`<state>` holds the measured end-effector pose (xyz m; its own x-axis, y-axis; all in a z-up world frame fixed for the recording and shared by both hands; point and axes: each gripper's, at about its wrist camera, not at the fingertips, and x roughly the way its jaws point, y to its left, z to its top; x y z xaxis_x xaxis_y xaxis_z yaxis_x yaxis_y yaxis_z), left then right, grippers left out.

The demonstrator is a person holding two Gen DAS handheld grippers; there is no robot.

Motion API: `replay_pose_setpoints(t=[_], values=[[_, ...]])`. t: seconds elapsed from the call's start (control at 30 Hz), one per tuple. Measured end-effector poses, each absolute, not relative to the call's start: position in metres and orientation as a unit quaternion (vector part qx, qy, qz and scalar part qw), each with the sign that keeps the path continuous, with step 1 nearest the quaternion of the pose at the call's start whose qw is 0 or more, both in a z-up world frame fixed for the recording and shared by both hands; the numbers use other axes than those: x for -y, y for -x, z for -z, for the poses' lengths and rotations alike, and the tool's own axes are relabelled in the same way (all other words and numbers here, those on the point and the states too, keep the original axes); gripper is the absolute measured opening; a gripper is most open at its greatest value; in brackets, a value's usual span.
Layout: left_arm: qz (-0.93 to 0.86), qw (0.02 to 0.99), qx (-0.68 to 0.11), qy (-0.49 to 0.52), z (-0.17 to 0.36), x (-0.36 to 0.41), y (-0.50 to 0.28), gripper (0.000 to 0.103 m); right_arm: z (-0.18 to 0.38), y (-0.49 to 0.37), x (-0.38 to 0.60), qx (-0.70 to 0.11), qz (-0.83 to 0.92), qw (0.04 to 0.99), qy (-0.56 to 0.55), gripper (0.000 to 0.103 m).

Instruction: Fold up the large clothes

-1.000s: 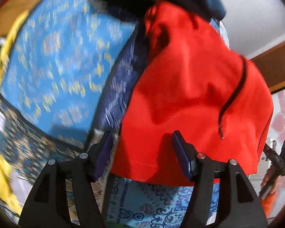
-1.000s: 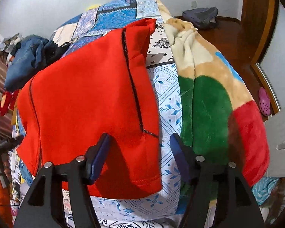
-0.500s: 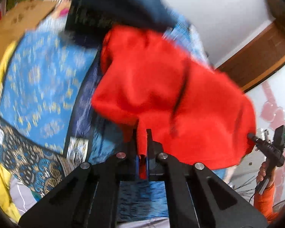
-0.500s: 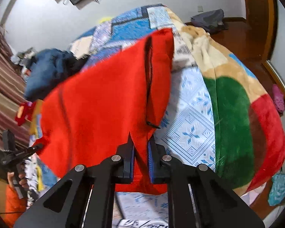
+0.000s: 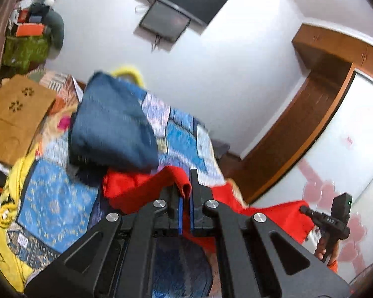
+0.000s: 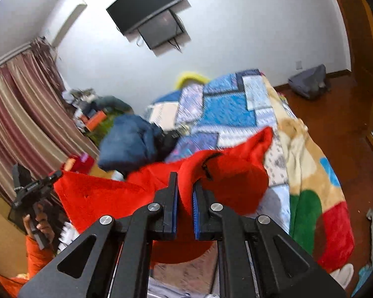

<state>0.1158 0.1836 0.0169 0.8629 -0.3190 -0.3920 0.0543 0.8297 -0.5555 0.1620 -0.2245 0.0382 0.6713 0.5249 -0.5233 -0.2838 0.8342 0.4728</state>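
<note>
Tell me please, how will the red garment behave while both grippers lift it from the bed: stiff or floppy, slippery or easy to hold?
Probably floppy: the red garment sags and bunches between the left gripper and the right gripper. Its surface looks fleecy, so it likely will not slip from the shut pads. The part still on the bed may drag.

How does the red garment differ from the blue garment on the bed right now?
The red garment is lifted and stretched between the left gripper and right gripper, both shut on it; the blue garment lies in a heap on the bed, untouched. The red one shows a dark zipper; the blue one shows none. Both are unfolded.
</note>
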Motion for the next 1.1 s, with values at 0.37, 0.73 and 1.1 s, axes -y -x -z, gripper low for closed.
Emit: replay_pose_setpoints(t=[0.37, 0.73, 1.1], values=[[-0.011, 0.925, -0.309, 0.221, 0.035, -0.185, -0.212, 0.002, -0.003, -0.243, 0.238, -0.385, -0.169, 0.884, -0.207, 0.009], [-0.063, 0.905, -0.388, 0.164, 0.093, -0.175, -0.318, 0.002, 0.065, -0.348, 0.254, -0.481, -0.104, 0.845, -0.208, 0.015], [-0.057, 0.927, -0.347, 0.133, 0.056, -0.162, -0.291, 0.074, 0.016, -0.325, 0.262, -0.410, -0.062, 0.900, -0.137, 0.064]])
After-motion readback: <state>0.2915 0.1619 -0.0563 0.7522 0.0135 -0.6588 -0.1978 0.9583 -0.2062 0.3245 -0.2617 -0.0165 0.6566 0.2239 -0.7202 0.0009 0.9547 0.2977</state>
